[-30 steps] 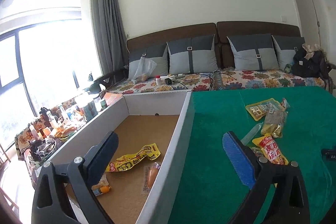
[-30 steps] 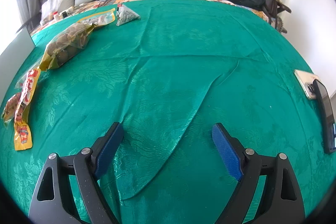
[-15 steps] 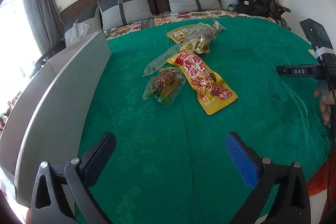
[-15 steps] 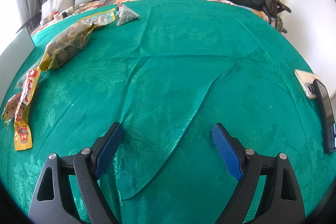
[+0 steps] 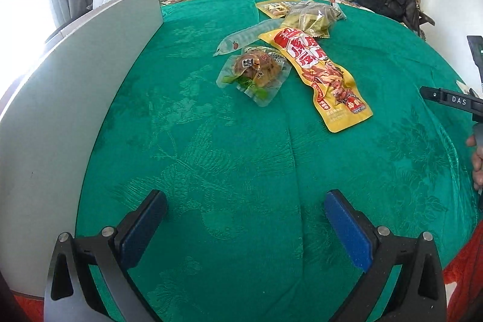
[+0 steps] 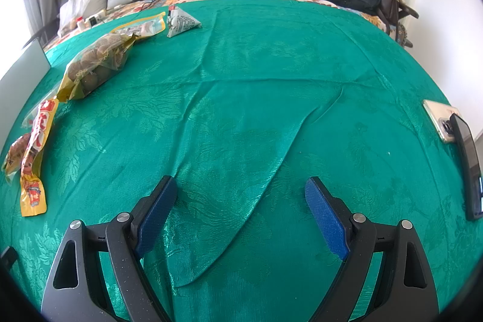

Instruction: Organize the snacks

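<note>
With both jaws apart and empty, the left hand-held gripper [image 5: 245, 219] faces the snacks [image 5: 256, 74], likely needing a reach forward; the right hand-held gripper [image 6: 241, 201] hovers idle.

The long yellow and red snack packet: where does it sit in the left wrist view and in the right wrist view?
Left wrist: the long yellow and red snack packet lies right of centre in the upper half, running diagonally on the green cloth.
Right wrist: the same packet lies at the far left edge, seen lengthwise.
Shared landmark: the clear bag of round brown snacks, just beyond the packet's far end.
</note>
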{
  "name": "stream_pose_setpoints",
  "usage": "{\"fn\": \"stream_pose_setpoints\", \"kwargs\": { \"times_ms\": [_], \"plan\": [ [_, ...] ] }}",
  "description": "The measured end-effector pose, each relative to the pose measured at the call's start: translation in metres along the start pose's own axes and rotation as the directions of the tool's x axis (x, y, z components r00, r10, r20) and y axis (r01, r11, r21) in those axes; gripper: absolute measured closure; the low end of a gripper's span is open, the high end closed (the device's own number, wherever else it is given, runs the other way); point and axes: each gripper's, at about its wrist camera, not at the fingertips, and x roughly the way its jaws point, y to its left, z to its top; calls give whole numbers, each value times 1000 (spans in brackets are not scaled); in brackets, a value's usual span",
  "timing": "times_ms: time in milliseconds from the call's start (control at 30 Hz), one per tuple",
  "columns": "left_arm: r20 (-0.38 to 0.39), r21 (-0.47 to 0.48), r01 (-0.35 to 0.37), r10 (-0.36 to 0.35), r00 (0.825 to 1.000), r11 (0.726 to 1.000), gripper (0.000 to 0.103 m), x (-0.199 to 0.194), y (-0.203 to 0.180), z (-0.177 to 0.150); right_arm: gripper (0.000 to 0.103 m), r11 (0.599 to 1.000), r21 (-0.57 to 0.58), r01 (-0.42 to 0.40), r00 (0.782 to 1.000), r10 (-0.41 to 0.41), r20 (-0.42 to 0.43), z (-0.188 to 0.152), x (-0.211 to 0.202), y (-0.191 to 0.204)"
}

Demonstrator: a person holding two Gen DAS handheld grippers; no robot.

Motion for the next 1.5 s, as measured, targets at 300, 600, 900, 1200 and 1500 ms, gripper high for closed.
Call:
{"fn": "stream_pose_setpoints", "kwargs": {
  "times_ms": [300,600,900,1200,1500],
  "plan": [
    [21,16,21,-22,1000,1000,0,1,4,0,13,1000,2,-6,1000,6,-1,-1,0,0],
    [13,32,33,-33,999,999,0,3,4,3,13,999,42,-4,992,9,-127,14,6,6],
    [14,45,42,-43,999,998,0,2,3,2,16,910,-160,-382,915,348,-205,38,-14,178],
    [8,55,50,-51,999,997,0,-1,3,-2,53,884,-340,-320,921,206,-331,13,6,202],
    [15,48,45,-46,999,998,0,0,2,-1,52,925,-303,-229,957,157,-246,-32,-30,75]
  ]
}}
